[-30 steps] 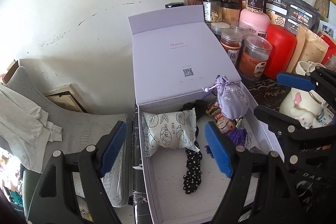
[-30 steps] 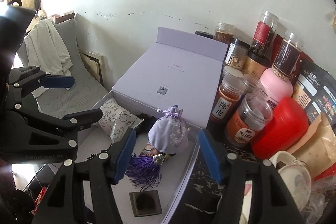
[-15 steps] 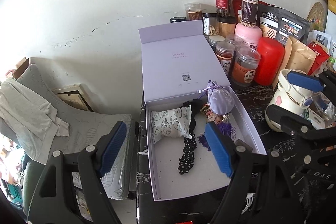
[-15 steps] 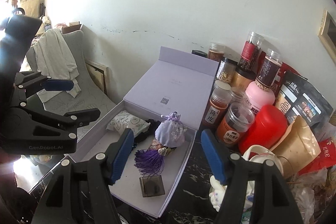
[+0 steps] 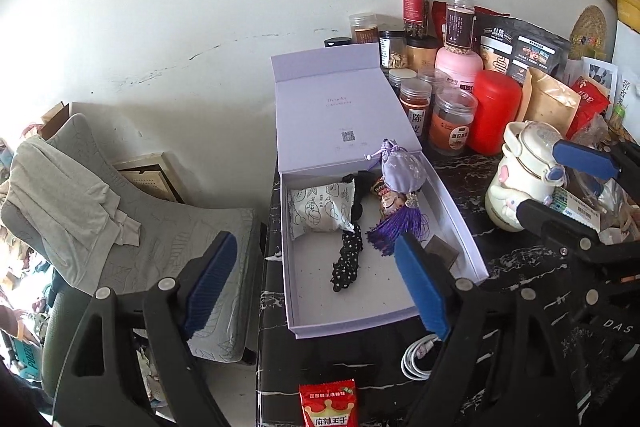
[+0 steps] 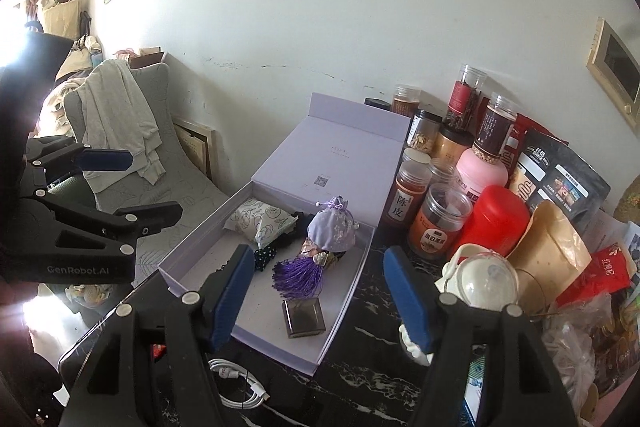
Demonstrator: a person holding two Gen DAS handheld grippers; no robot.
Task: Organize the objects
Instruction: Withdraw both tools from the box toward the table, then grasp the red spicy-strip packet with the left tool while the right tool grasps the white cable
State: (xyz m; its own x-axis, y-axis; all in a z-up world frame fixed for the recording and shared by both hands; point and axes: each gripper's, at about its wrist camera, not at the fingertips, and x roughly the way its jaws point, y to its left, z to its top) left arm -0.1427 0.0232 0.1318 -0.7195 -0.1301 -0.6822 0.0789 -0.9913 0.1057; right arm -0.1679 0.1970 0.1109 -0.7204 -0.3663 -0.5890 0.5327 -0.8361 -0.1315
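With both grippers empty, left [image 5: 312,283] fingers opening, right [image 6: 318,299] half-spread, I'm between picks; sachet [image 6: 332,231] sits in box [image 6: 348,311]. Next: snack [image 5: 328,403] just before box.

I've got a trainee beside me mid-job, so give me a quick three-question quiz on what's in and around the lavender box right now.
1. True or false: the lavender box has its lid shut.
2. Which lies nearest the box's open front end? A. the purple sachet B. the small dark square tin C. the white snack packet
3. Fill in: on the black tabletop in front of the box lie a coiled white cable and a ____ snack packet.

Key: 1. False, the lid stands open against the wall. 2. B. 3. red.
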